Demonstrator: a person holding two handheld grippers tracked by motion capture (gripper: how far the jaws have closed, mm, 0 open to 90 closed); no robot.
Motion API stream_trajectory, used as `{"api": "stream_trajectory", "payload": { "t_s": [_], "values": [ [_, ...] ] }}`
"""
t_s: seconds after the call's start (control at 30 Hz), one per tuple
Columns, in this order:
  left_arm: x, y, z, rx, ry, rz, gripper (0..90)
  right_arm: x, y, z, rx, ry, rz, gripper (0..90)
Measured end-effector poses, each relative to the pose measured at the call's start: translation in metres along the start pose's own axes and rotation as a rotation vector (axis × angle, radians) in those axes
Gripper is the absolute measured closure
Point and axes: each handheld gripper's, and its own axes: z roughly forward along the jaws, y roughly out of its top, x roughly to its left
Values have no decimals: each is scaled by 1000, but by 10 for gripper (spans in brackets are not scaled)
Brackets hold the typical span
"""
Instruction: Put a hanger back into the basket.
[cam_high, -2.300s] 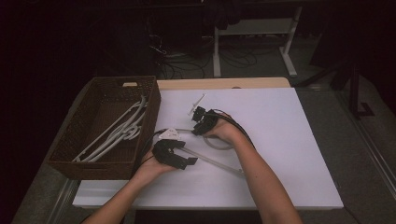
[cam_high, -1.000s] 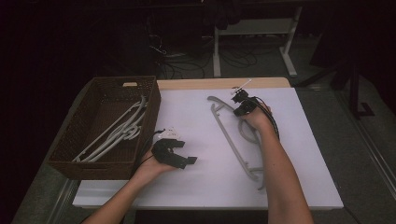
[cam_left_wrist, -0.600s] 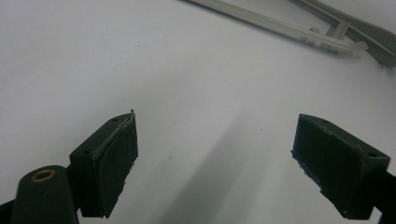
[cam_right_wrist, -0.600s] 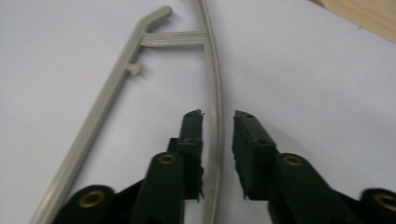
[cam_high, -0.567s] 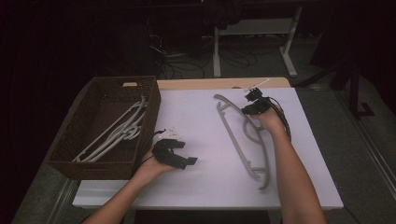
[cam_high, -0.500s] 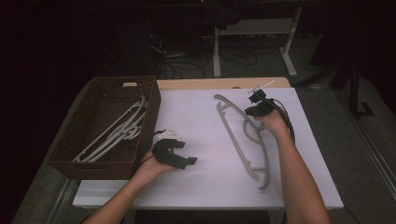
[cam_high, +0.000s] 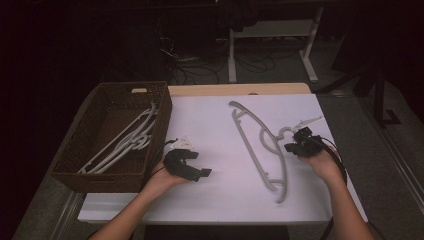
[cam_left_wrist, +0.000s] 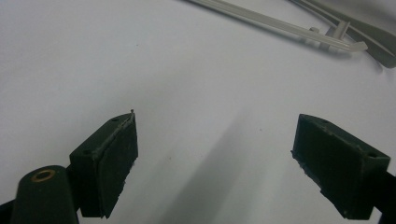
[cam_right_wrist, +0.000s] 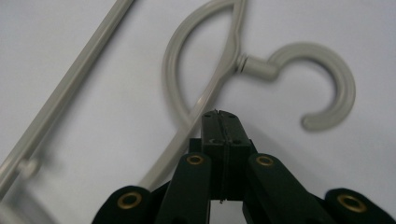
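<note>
A grey plastic hanger (cam_high: 257, 145) lies flat on the white table top (cam_high: 210, 125), its hook (cam_high: 282, 132) pointing right. My right gripper (cam_high: 296, 146) rests just right of the hook. In the right gripper view its jaws (cam_right_wrist: 219, 114) are pressed pad to pad, having just been closing, with nothing between them; the hanger's neck (cam_right_wrist: 219, 70) runs under their tips and the hook (cam_right_wrist: 322, 70) curls to the right. My left gripper (cam_high: 187, 165) hovers low over bare table left of the hanger. Its jaws (cam_left_wrist: 215, 140) stand wide apart and empty, with the hanger's bar (cam_left_wrist: 280, 28) beyond them.
A brown wicker basket (cam_high: 165, 112) stands at the table's left edge and holds several grey hangers (cam_high: 125, 142). Bare white table lies between the two hands. Beyond the far edge are a dark floor, cables and a white stand's legs (cam_high: 232, 60).
My right hand has slid from the hanger's far end toward the near right, stopping beside the hook. The hanger stayed where it lay. The left hand kept still.
</note>
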Motion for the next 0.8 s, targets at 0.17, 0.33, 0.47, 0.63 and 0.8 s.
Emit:
{"api": "stream_trajectory", "payload": {
  "t_s": [0.17, 0.33, 0.47, 0.63, 0.8],
  "values": [
    [1, 0, -1, -2, 1, 0, 143, 13, -23, -17, -4, 11, -13, 888],
    [1, 1, -1, -7, 0, 3, 143, 26, -38, -19, 3, 57, -36, 887],
    [0, 1, -2, -9, 0, 5, 143, 29, -42, -17, 40, 59, -55, 888],
    [0, 2, -2, -12, 0, 5, 143, 34, -40, -12, 56, 85, -91, 888],
    [0, 2, -2, -11, 1, 6, 144, 39, -39, -12, 49, 139, -112, 888]
  ]
}}
